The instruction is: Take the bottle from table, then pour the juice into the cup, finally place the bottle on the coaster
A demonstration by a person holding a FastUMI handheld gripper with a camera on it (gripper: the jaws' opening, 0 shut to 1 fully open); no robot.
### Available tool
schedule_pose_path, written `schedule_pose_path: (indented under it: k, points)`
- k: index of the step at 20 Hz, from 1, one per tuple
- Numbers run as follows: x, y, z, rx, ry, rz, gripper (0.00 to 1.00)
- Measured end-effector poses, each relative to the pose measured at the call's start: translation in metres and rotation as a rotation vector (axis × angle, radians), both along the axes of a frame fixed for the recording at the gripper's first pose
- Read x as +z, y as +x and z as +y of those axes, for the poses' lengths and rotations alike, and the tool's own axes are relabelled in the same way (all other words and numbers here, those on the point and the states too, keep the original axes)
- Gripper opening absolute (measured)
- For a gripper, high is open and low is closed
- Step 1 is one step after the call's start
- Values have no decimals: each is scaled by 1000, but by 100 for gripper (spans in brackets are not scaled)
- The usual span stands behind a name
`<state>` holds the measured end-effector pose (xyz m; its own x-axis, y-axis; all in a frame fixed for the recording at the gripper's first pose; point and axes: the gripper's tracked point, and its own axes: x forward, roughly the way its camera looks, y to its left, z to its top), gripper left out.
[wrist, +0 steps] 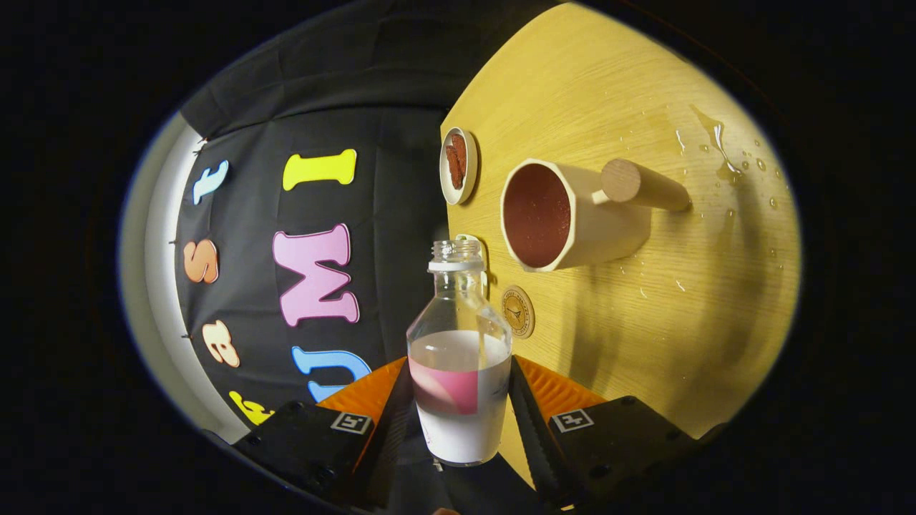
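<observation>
Wet table (644, 86) — bottle (459, 357) in tool (458, 422)

Gripper (458, 411): fingers clamp open bottle (459, 357). Cup (565, 214) at 1 o'clock beyond; coaster (518, 311) just ahead.

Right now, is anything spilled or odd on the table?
Yes. Clear drops and a small puddle lie on the table beyond the cup's wooden handle. The gripper holds the open bottle.
</observation>
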<state>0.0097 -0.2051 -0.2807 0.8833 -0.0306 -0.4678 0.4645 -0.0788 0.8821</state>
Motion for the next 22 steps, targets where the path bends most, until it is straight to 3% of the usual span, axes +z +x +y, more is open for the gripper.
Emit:
schedule_pose_path:
  k: [11,22]
  points:
    - [-6,-1,-2,-101,137,16,76]
    - [-13,4,3,-118,203,41,76]
